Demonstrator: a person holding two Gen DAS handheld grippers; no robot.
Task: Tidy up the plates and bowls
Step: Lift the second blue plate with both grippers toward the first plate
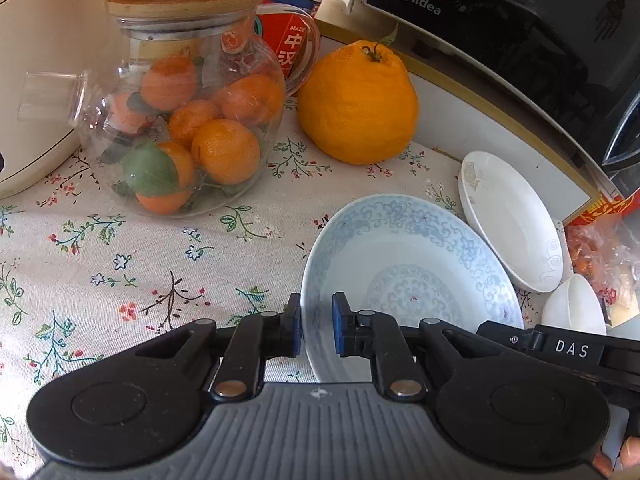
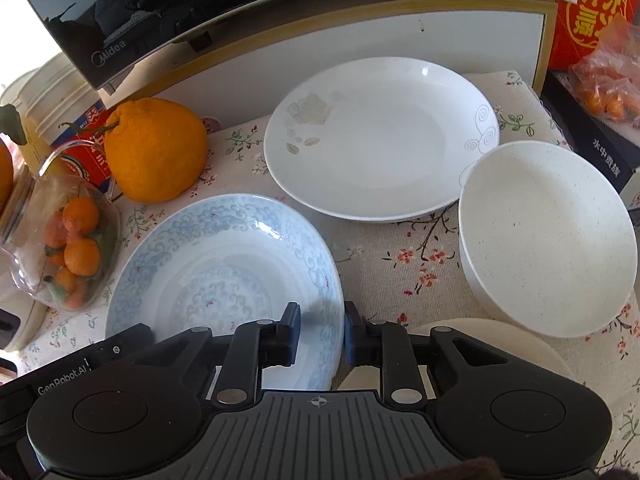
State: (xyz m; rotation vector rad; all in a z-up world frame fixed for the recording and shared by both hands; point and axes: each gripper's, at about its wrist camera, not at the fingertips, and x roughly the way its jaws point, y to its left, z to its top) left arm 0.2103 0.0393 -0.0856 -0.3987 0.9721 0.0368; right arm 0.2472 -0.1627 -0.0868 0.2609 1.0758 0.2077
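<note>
Blue-patterned plate (image 2: 224,268) flat, face up | left gripper (image 1: 317,330), right gripper (image 2: 322,334) jaws straddle rim, gaps visible

A surface (image 2: 384,264) under a floral cloth carries a blue plate (image 2: 224,256), a white plate (image 2: 380,140), a white bowl (image 2: 548,236), a large orange (image 2: 154,150) and a glass jar (image 1: 188,120) of small oranges.

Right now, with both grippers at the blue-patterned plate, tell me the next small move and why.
Probably close both grippers: the left gripper and right gripper each straddle opposite rims of the blue-patterned plate, jaws apart, nothing gripped yet.
</note>
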